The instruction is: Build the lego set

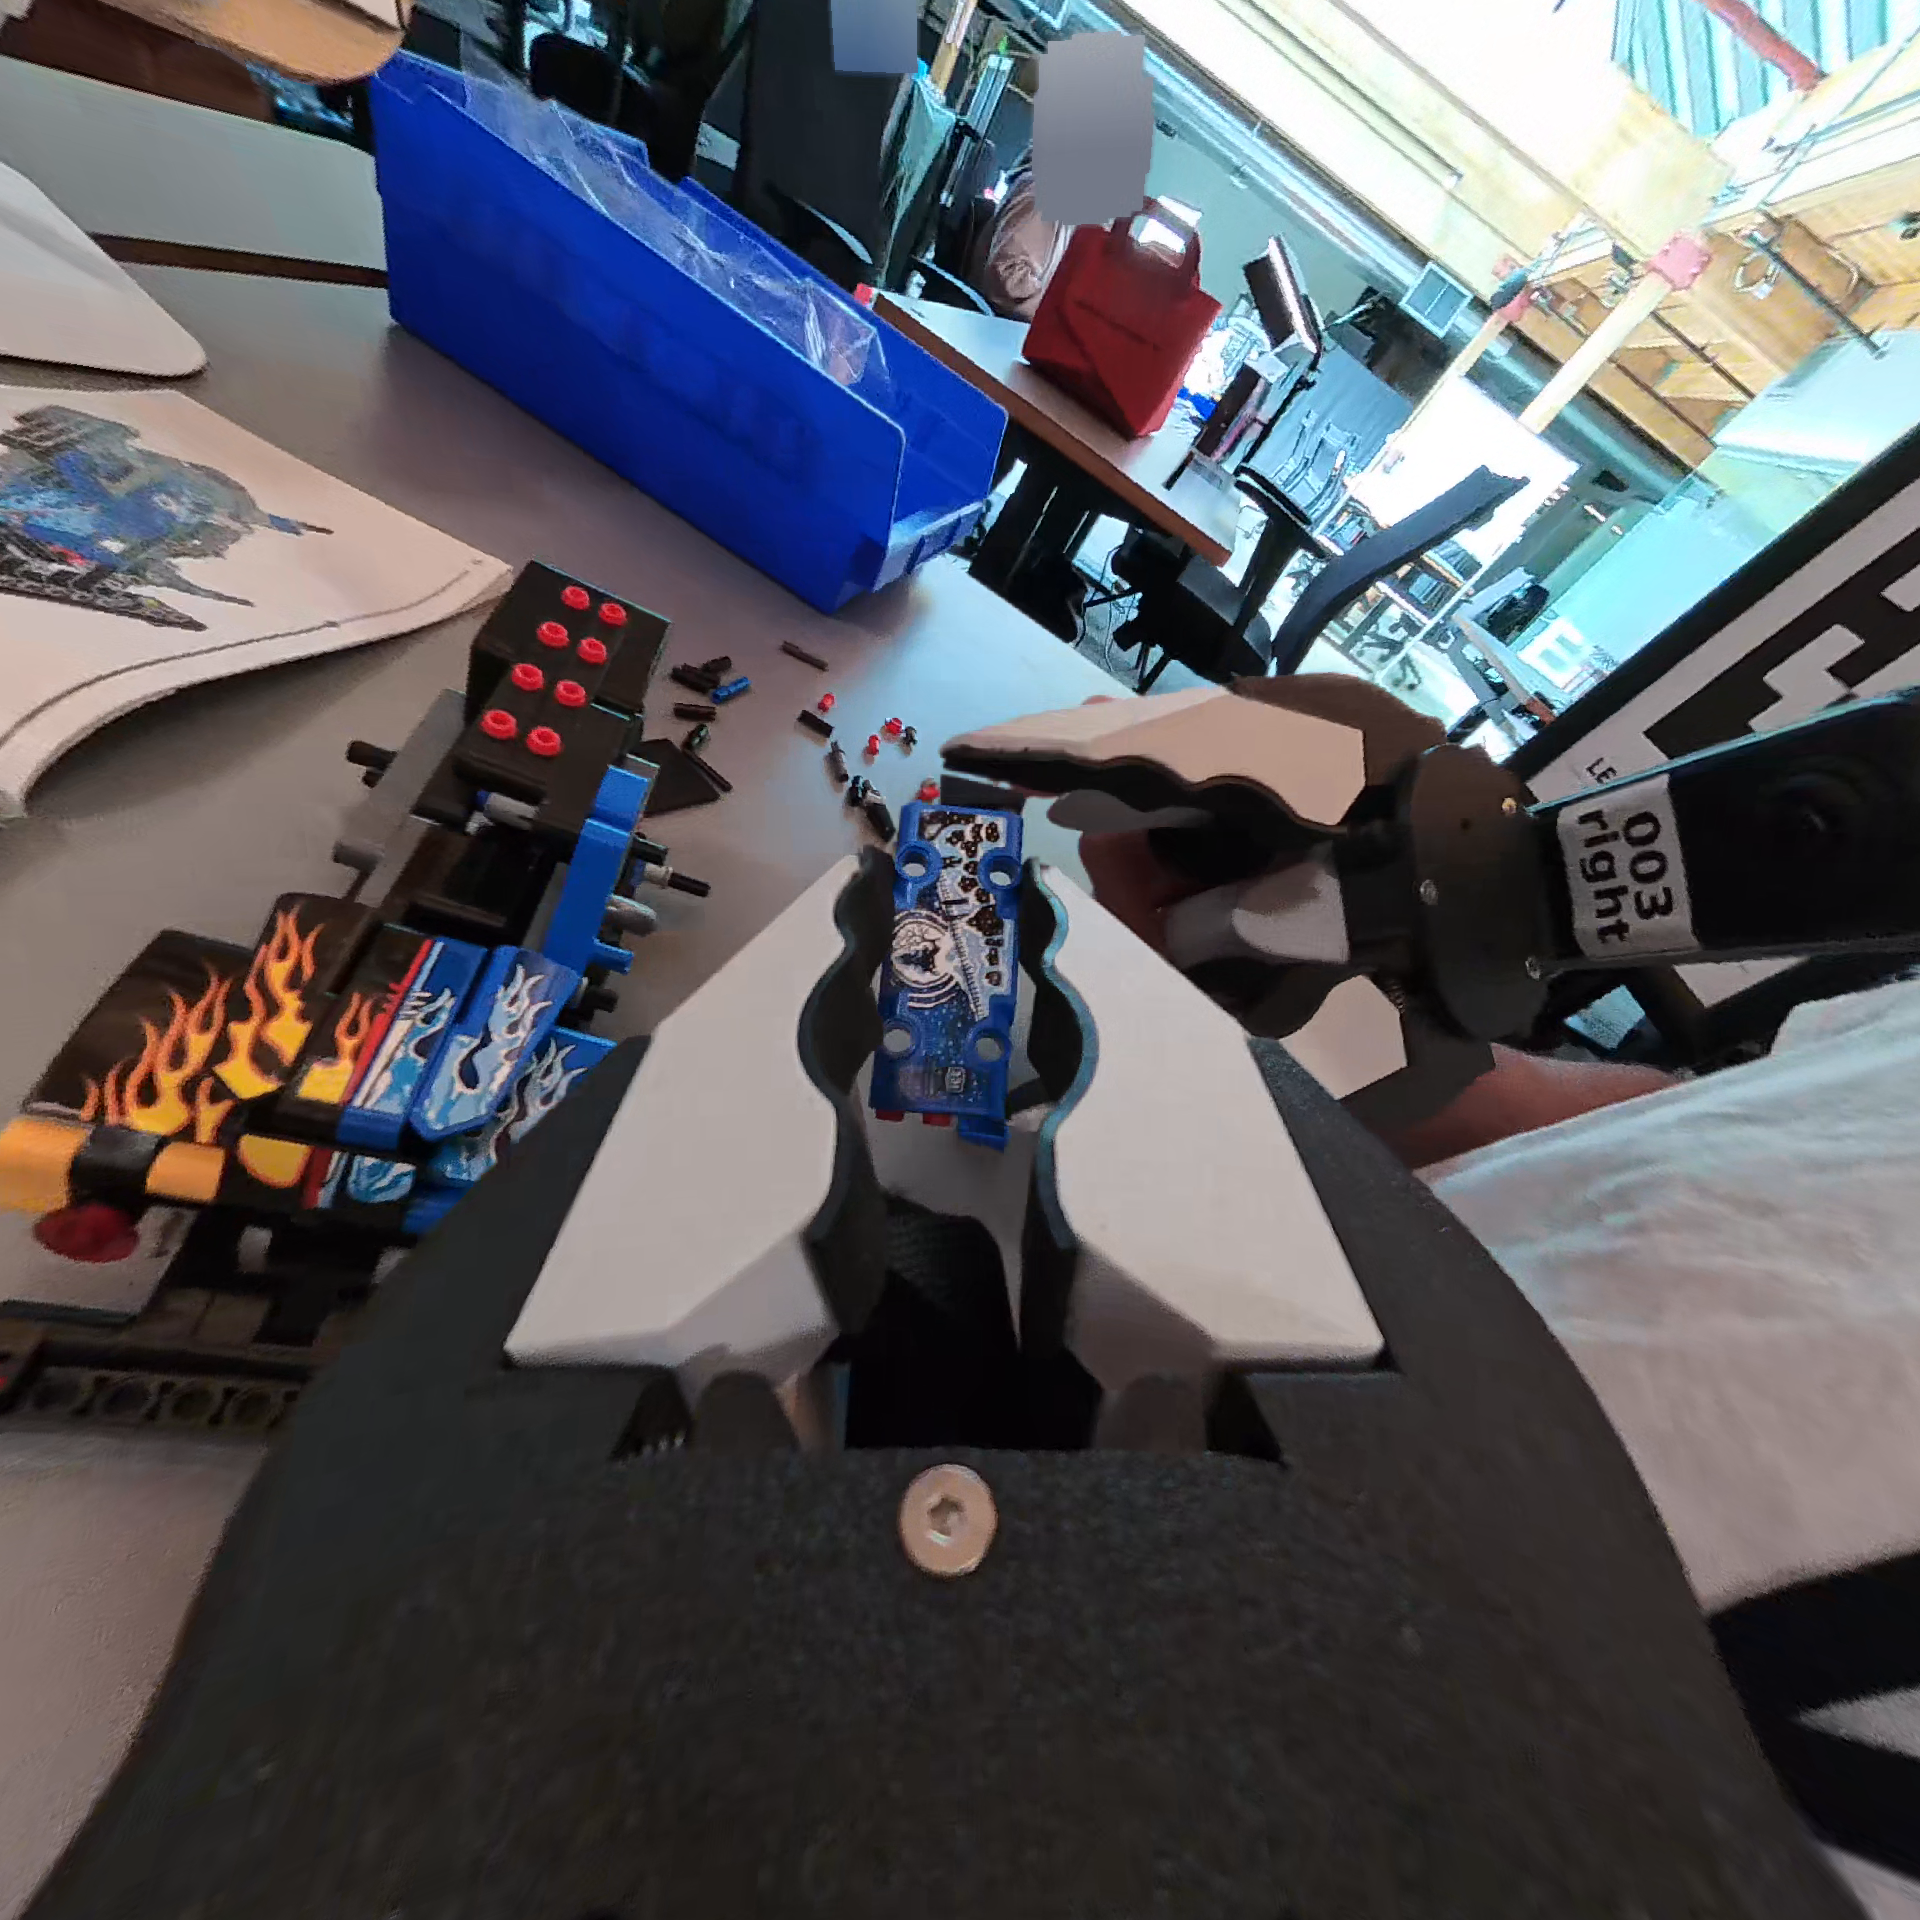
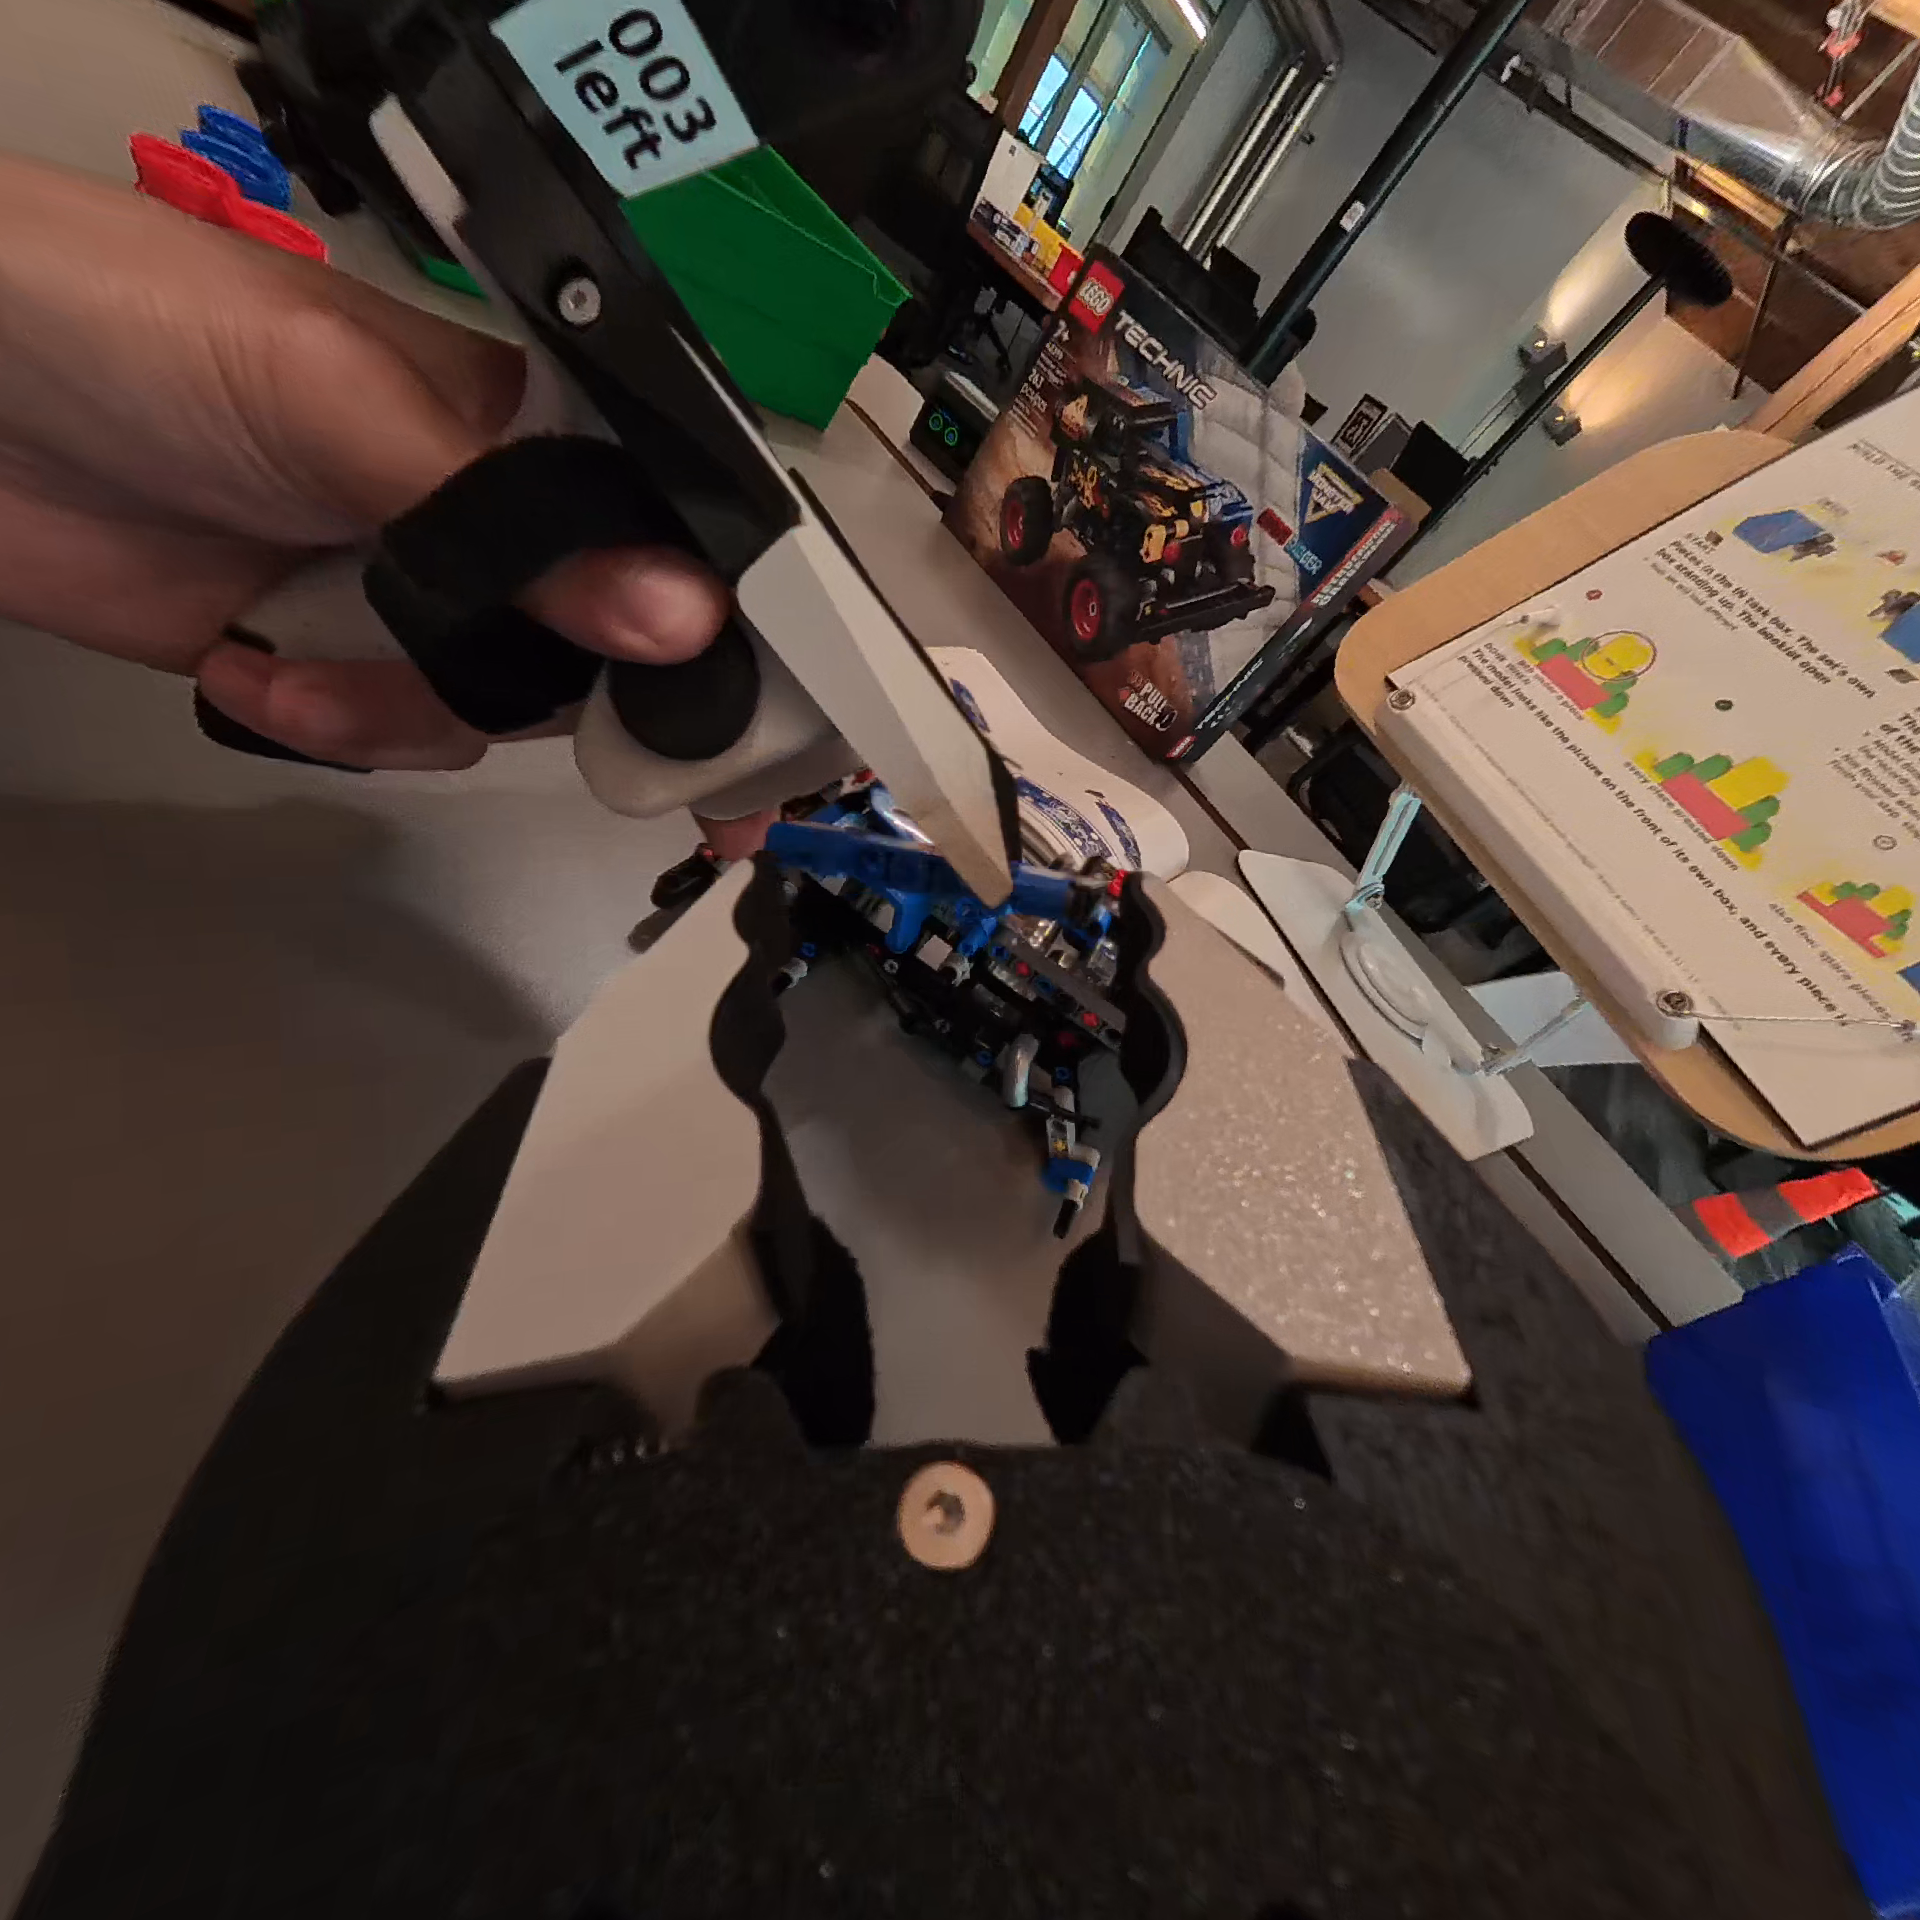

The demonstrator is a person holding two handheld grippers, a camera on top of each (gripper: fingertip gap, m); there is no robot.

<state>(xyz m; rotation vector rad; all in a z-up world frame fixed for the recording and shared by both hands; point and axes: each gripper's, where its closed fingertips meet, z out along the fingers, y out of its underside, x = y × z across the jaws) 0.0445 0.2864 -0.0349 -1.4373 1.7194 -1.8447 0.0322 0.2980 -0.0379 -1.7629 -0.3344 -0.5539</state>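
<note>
The left gripper (image 1: pixel 945 977) has its jaws clamped on a blue panel (image 1: pixel 948 971), while the right gripper (image 2: pixel 940 997), jaws apart and empty, probably next presses a pin into it.

A blue storage bin (image 1: pixel 665 343) holding clear plastic stands on the grey table (image 1: pixel 312 436), a red bag (image 1: pixel 1117 312) sits on a farther table, and a green bin (image 2: pixel 769 281) stands behind.

bin (image 1: pixel 665 343) behind model (image 1: pixel 416 935) | loose pins (image 1: pixel 831 727) between | booklet (image 1: pixel 187 540) left of model
</note>
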